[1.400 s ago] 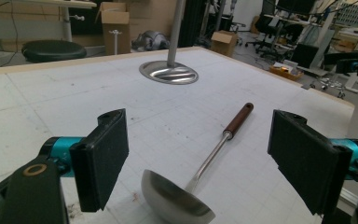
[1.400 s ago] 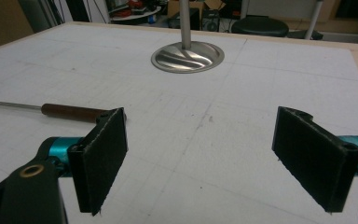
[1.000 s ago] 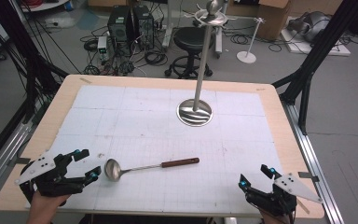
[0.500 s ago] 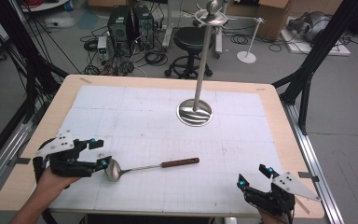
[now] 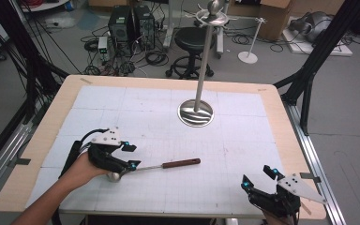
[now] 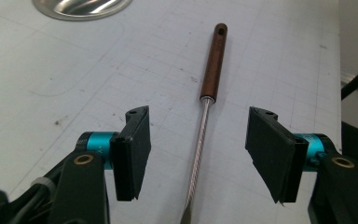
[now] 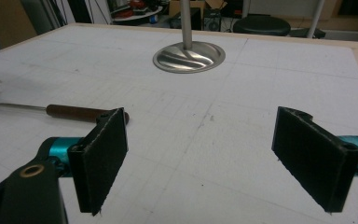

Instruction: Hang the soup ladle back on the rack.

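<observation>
right gripper (image 5: pixel 258 179): near right corner, jaws spread, nothing between | left gripper (image 5: pixel 130 156): near left, jaws have just been closing, astride ladle (image 5: pixel 161 166) shaft, pads not touching | stand (image 5: pixel 196 113): far centre

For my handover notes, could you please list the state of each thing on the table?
Ladle: lying flat, shaft between the left jaws, not gripped.
Left gripper: open, jaws have just been closing.
Right gripper: open, nothing between its jaws.
Stand: upright.
</observation>
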Motion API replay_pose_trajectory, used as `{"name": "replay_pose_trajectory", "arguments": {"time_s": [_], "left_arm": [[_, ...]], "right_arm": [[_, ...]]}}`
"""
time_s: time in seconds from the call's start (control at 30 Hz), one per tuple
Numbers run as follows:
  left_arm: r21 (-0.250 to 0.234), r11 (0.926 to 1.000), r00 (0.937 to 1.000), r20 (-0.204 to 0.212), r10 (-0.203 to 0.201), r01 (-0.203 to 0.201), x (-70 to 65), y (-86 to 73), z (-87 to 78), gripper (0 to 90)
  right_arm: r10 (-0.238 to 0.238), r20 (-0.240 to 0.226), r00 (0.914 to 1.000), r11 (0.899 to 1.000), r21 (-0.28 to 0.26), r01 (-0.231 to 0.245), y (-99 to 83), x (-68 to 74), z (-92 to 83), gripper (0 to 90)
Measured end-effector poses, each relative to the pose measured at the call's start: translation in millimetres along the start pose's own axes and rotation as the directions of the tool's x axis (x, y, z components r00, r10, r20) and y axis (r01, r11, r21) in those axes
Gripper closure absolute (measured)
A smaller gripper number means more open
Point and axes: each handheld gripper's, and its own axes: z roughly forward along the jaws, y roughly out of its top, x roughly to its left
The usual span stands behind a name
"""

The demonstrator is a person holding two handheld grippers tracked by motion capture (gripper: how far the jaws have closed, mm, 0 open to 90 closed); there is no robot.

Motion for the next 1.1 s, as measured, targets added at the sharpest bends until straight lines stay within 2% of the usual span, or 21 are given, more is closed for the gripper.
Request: {"name": "replay_pose_trajectory", "arguments": {"time_s": [0.03, 0.17, 0.27, 0.33, 0.47, 0.53, 0.57, 0.6, 0.73, 0.77, 0.8, 0.87, 0.93, 0.97, 1.0, 1.03, 1.1], "left_arm": [[0.000, 1.0000, 1.0000, 0.000, 0.000, 0.000, 0.0, 0.0, 0.0, 41.7], [0.063, 0.9967, 0.9984, 0.027, 0.050, -0.052, -2.4, 9.2, 15.1, 44.5], [0.114, 0.9913, 0.9974, 0.039, 0.061, -0.065, -1.2, 11.0, 26.6, 45.6], [0.142, 0.9882, 0.9976, 0.045, 0.052, -0.058, -0.5, 10.8, 32.9, 45.6], [0.209, 0.9750, 0.9963, 0.055, 0.065, -0.076, 1.1, 9.5, 40.6, 48.4], [0.229, 0.9708, 0.9967, 0.052, 0.062, -0.072, 2.4, 8.3, 43.5, 49.4], [0.250, 0.9659, 0.9969, 0.053, 0.058, -0.069, 2.7, 7.5, 46.5, 51.0], [0.250, 0.9659, 0.9969, 0.053, 0.058, -0.069, 2.7, 7.5, 46.5, 52.0], [0.294, 0.9515, 0.9955, 0.051, 0.080, -0.091, 0.7, 7.1, 52.3, 55.0], [0.294, 0.9515, 0.9955, 0.051, 0.080, -0.091, 0.7, 7.1, 52.3, 55.2], [0.317, 0.9434, 0.9953, 0.042, 0.087, -0.096, 0.1, 6.4, 55.0, 55.4], [0.323, 0.9408, 0.9948, 0.042, 0.092, -0.101, -0.1, 5.8, 56.4, 55.9], [0.351, 0.9295, 0.9935, 0.045, 0.104, -0.114, -1.0, 4.9, 60.0, 58.4], [0.358, 0.9260, 0.9927, 0.045, 0.112, -0.120, -1.5, 4.5, 61.2, 58.8], [0.358, 0.9260, 0.9927, 0.045, 0.112, -0.120, -1.5, 4.5, 61.2, 59.3], [0.373, 0.9193, 0.9921, 0.044, 0.118, -0.125, -1.5, 4.9, 61.9, 59.7], [0.371, 0.9212, 0.9930, 0.040, 0.111, -0.118, -1.4, 4.9, 62.3, 60.7]], "right_arm": [[0.000, 0.000, 1.0000, 1.000, 0.000, 0.000, 0.0, 0.0, 0.0, 17.0], [0.000, -0.003, 1.0000, 1.000, -0.003, 0.000, 0.8, -0.1, -0.5, 17.1], [-0.002, -0.005, 1.0000, 1.000, -0.009, 0.002, 1.3, 0.4, -1.0, 17.1], [0.002, -0.006, 1.0000, 1.000, -0.009, -0.002, 1.5, 0.7, -1.8, 17.2], [0.002, -0.003, 1.0000, 1.000, -0.017, -0.002, 2.2, -0.5, -3.0, 17.2], [0.007, -0.006, 1.0000, 1.000, -0.020, -0.007, 2.6, -0.5, -3.3, 17.2], [0.009, -0.007, 0.9999, 1.000, -0.020, -0.009, 2.8, -0.3, -3.2, 17.2], [0.009, -0.007, 0.9999, 1.000, -0.020, -0.009, 2.8, -0.3, -3.2, 17.2], [0.011, -0.009, 0.9999, 1.000, -0.017, -0.011, 2.8, 0.6, -2.7, 17.2], [0.011, -0.009, 0.9999, 1.000, -0.017, -0.011, 3.0, 0.7, -2.6, 17.2], [0.011, -0.009, 0.9999, 1.000, -0.017, -0.011, 3.1, 0.9, -2.6, 17.3], [0.007, -0.011, 0.9999, 1.000, -0.019, -0.008, 3.3, 0.8, -2.5, 17.3], [0.009, -0.011, 0.9999, 1.000, -0.019, -0.009, 3.4, 1.1, -2.5, 17.3], [0.010, -0.010, 0.9999, 1.000, -0.018, -0.010, 3.4, 1.1, -2.5, 17.3], [0.010, -0.010, 0.9999, 1.000, -0.018, -0.010, 3.4, 1.1, -2.5, 17.3], [0.012, -0.007, 0.9999, 1.000, -0.016, -0.013, 3.3, 1.1, -2.6, 17.4], [0.008, -0.005, 1.0000, 1.000, -0.019, -0.008, 3.2, 0.5, -2.4, 17.3]]}}
